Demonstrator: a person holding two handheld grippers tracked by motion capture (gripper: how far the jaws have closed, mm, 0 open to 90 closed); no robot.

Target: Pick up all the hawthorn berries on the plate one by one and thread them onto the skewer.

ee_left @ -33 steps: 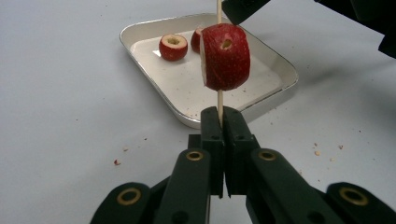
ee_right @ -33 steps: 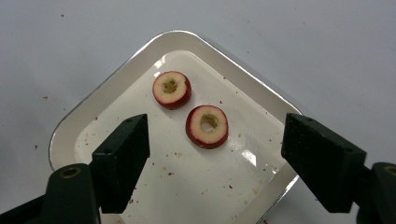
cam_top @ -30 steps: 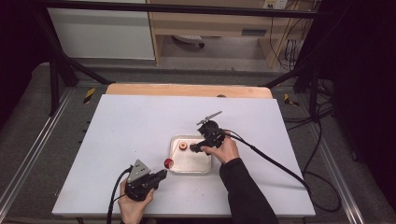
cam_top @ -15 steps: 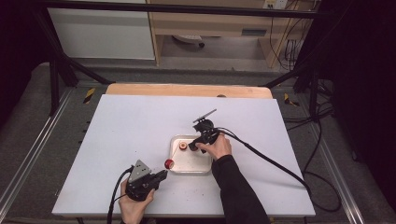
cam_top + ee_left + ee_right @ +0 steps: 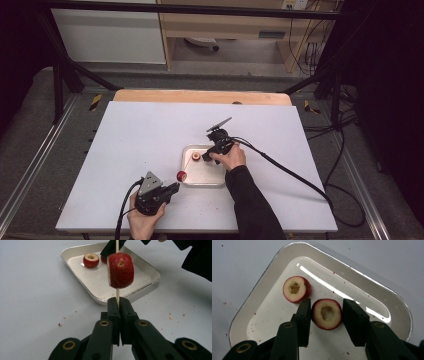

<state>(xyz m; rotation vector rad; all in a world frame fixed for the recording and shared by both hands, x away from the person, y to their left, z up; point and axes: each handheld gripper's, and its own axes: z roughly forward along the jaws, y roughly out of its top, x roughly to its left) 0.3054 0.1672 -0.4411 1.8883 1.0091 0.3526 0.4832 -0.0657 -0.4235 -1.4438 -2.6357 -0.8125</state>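
Two cored fruit pieces in tray (image 5: 402, 307); nearer piece (image 5: 327, 313) sits between right gripper (image 5: 327, 315) jaws, just closing, small gap right side. Left gripper (image 5: 117, 306) clamps upright skewer (image 5: 117, 293) carrying skewered piece (image 5: 120, 270).

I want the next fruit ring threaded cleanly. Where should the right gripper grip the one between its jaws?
Grip the ring from above, by its red rim on opposite sides. It lies flat in the tray, hole up, so side pads leave the hole free for the skewer.
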